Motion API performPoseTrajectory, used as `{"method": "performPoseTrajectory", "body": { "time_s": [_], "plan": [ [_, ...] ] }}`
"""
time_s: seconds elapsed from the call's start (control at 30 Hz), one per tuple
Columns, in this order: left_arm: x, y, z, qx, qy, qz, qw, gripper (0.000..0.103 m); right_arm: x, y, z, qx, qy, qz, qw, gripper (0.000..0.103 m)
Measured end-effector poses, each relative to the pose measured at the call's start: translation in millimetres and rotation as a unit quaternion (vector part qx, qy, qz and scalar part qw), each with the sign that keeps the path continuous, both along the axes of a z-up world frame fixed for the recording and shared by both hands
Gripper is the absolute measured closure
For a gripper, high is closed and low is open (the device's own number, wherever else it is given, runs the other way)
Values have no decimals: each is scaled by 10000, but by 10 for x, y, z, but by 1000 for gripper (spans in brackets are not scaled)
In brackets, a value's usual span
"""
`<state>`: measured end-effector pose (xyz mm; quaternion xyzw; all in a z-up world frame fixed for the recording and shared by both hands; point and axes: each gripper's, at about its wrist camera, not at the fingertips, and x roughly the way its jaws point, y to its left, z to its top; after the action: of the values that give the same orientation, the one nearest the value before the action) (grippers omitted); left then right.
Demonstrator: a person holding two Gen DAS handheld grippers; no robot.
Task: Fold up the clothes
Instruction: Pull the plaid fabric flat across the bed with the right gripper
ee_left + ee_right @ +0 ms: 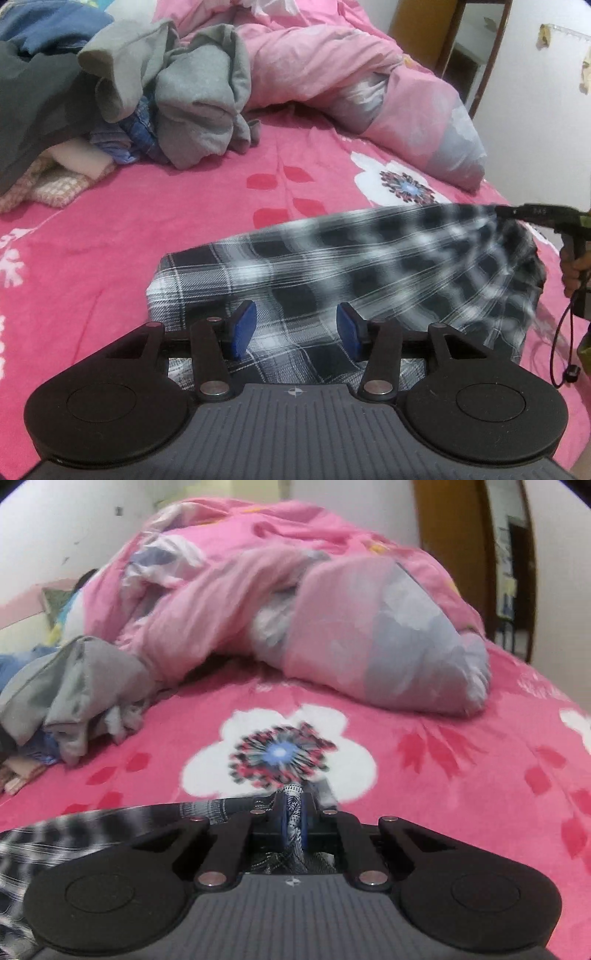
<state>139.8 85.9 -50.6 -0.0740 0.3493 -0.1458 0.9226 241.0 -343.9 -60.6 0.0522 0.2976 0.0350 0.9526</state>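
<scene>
The checked shirt [295, 280] is thin woven cloth, matt, black and white. The bed sheet [110, 236] under it looks like soft, faintly fuzzy printed cloth. The pink quilt [332, 609] at the far edge of the bed is smooth, crinkled cotton-like cloth. The grey garment [199, 92] in the pile near the bed's left edge looks like thick, matt jersey. The left gripper [295, 330] has matt black plastic arms, blue rubbery pads and shiny metal pins. The door frame [450, 554] looks like glossy brown wood.
</scene>
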Motion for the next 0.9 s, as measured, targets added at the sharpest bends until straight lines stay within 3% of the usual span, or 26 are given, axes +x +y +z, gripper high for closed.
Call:
{"method": "performPoseTrajectory", "body": {
  "time_s": [0.1,0.17,0.27,0.4,0.5,0.57,0.7,0.77,0.9],
  "plan": [
    [35,-39,-71,98,80,-47,9999,55,118,-66,-313,-250,217,-219,9992,95],
    [46,-39,-96,135,89,-7,9999,55,107,-130,-328,-54,74,-270,9996,94],
    [42,16,-95,83,58,111,9999,55,8,-177,-179,186,-236,-252,9992,93],
    [55,104,-110,-31,72,247,9997,55,-263,-132,98,93,-740,-145,9971,92],
    [62,141,-131,-85,60,282,9995,55,-506,-160,215,373,-969,-13,9946,92],
    [73,148,-154,-92,55,294,9995,55,-557,-203,143,627,-819,123,9946,92],
    [119,166,-171,-138,89,373,9992,55,-271,-230,-336,690,124,-53,9975,93],
    [140,182,-174,-184,122,429,9988,55,-197,-281,-451,882,45,-251,9958,91],
    [119,240,-125,-303,164,630,9974,55,-217,-255,-318,944,158,-419,9945,88]
  ]
}}
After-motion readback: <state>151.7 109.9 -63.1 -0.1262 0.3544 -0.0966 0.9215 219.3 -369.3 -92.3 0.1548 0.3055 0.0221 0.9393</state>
